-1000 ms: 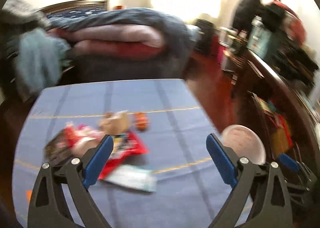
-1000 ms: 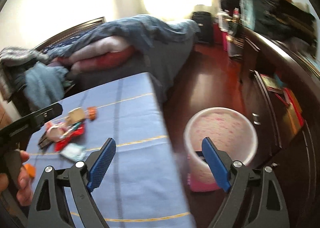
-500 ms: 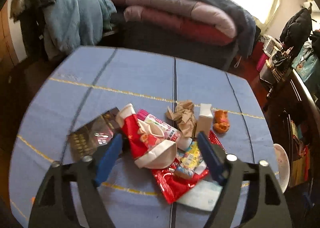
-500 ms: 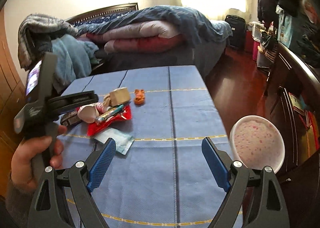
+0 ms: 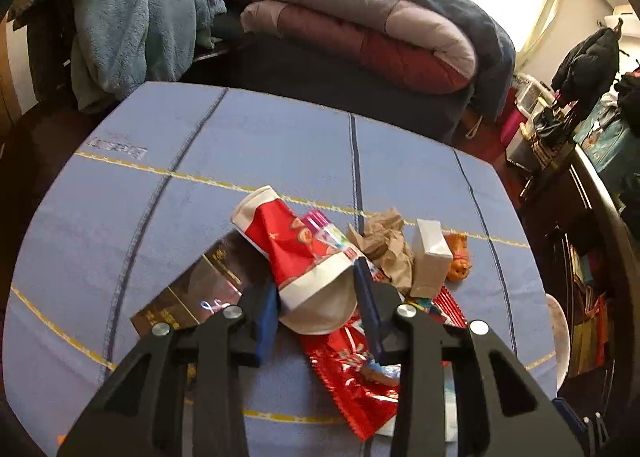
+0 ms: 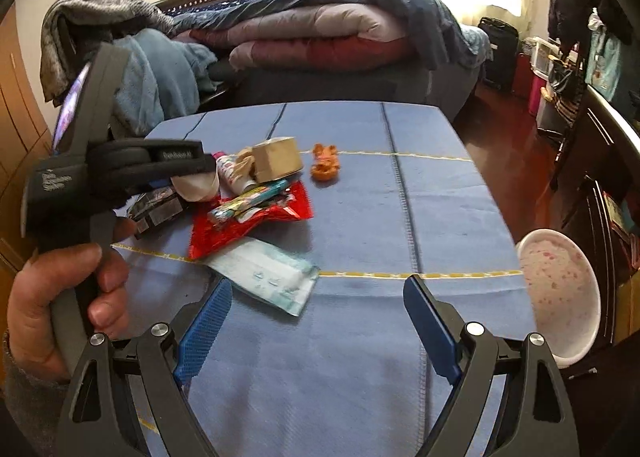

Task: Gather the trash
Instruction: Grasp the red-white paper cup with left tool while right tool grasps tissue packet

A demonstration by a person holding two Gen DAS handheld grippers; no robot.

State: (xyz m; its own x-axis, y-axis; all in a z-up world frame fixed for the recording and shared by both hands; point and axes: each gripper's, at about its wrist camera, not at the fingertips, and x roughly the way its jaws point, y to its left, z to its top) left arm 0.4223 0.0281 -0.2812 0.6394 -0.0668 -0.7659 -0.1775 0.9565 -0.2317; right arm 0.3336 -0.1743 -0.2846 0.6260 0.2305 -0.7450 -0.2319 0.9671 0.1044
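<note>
A pile of trash lies on the blue-clothed table (image 5: 240, 161). In it, a red and white paper cup (image 5: 292, 241) lies on its side with its mouth toward me. My left gripper (image 5: 318, 297) is closing, and its blue pads press both sides of the cup's rim. Around the cup are a red foil wrapper (image 5: 352, 369), crumpled brown paper (image 5: 386, 245), a small white box (image 5: 430, 257), an orange toy (image 5: 458, 257) and a dark glossy packet (image 5: 200, 289). My right gripper (image 6: 318, 289) hangs open over the cloth, just right of a white and teal packet (image 6: 268, 277).
A pink speckled bin (image 6: 560, 289) stands on the floor past the table's right edge. A bed (image 6: 320, 41) piled with quilts lies behind the table. Dark wooden furniture (image 6: 600, 161) runs along the right. A hand (image 6: 52, 297) holds the left gripper's handle at the left.
The left gripper came down onto the trash pile and its jaws closed in around the paper cup. The right gripper swung left from over the bin to above the table.
</note>
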